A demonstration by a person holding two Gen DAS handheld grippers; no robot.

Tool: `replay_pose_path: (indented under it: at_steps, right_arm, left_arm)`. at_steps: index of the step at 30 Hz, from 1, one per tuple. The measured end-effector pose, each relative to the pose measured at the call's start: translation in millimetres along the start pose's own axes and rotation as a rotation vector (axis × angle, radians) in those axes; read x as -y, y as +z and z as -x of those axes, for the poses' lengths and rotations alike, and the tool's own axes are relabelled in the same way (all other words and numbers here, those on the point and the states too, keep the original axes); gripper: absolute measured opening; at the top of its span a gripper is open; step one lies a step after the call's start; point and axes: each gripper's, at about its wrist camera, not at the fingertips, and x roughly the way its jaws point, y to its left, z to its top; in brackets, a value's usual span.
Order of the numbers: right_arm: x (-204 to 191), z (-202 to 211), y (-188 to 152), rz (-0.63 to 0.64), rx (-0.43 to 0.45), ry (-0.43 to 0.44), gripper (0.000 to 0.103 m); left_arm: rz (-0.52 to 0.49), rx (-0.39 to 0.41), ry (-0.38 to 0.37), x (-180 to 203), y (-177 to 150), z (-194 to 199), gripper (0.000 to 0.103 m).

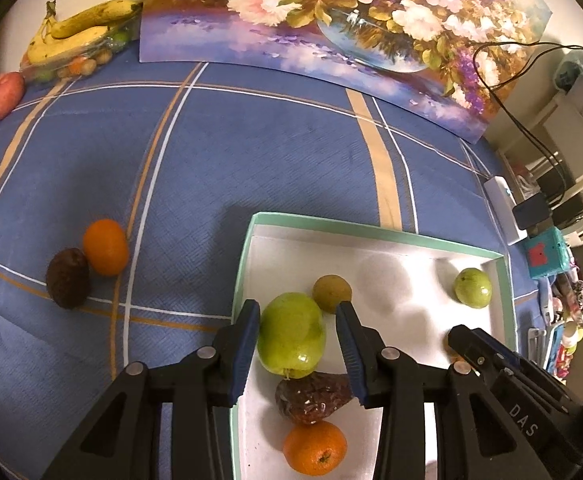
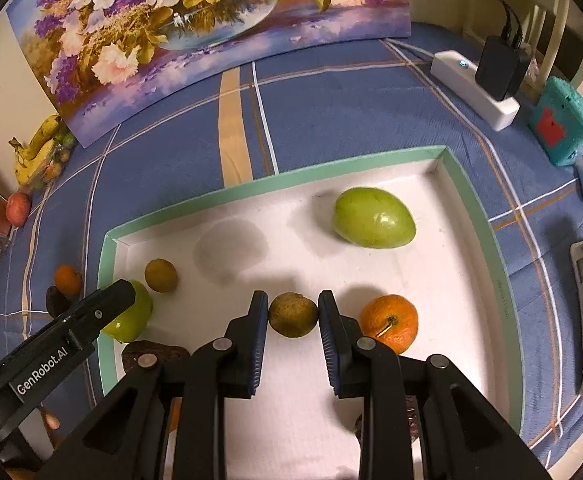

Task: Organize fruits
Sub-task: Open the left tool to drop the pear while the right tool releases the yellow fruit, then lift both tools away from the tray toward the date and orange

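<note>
Starting on the left, out on the blue plaid cloth (image 1: 291,140): a smooth orange mandarin (image 1: 105,247) touches a dark brown, rough-skinned oval fruit (image 1: 67,278), both outside the box. The left wrist view shows that pair plainly, while the right wrist view only catches them small at its edge.

Next comes the shallow white cardboard box with a mint-green rim (image 1: 251,240). At its left end the left gripper (image 1: 297,306) has its jaws spread either side of the big glossy green apple (image 1: 291,334). The left pad sits against the skin and a sliver of gap shows at the right pad. Just behind the apple sits a small matte olive-brown round fruit (image 1: 331,293). In front of it lie a wrinkled dark brown pear-shaped fruit (image 1: 311,398) and a dimpled orange citrus (image 1: 315,448). That citrus shows whole only in the left wrist view.

Over to the right wrist view, and the right gripper (image 2: 293,298) has its jaws pinching a second dull olive-brown ball of a fruit (image 2: 293,315), low over the white floor of the box. The left wrist view hides that fruit behind the right gripper's black finger. Just right of it rests a stalked orange with puckered peel (image 2: 389,322). Further back, a smooth pale green egg-shaped fruit (image 2: 373,218) lies alone near the far right corner.
</note>
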Motion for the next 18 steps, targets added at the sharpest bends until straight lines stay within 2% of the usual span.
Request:
replay_pose_path:
  at_steps: [13,15,16,17,18]
  right_arm:
    - [-1.4,22.7,1.0,0.015,0.051,-0.008,0.027]
    - [-2.8,22.4,-0.4,0.022,0.047,-0.013,0.027]
    - [-4.0,21.1,-0.3,0.025,0.044,-0.016,0.029]
    - [-5.3,20.2,-0.8,0.028,0.041,-0.022,0.032]
    - [-6.3,19.2,-1.3,0.032,0.04,-0.029,0.045]
  left_arm:
    - [0.008,0.025,-0.018,-2.2,7.4,30.1,0.044]
    - [0.027,0.027,-0.001,-7.9,9.1,34.3,0.053]
    - [0.043,0.027,0.016,-12.7,10.3,36.9,0.064]
    - [0.056,0.028,0.032,-17.2,10.8,38.4,0.07]
    - [0.067,0.03,0.049,-21.0,11.8,40.0,0.071]
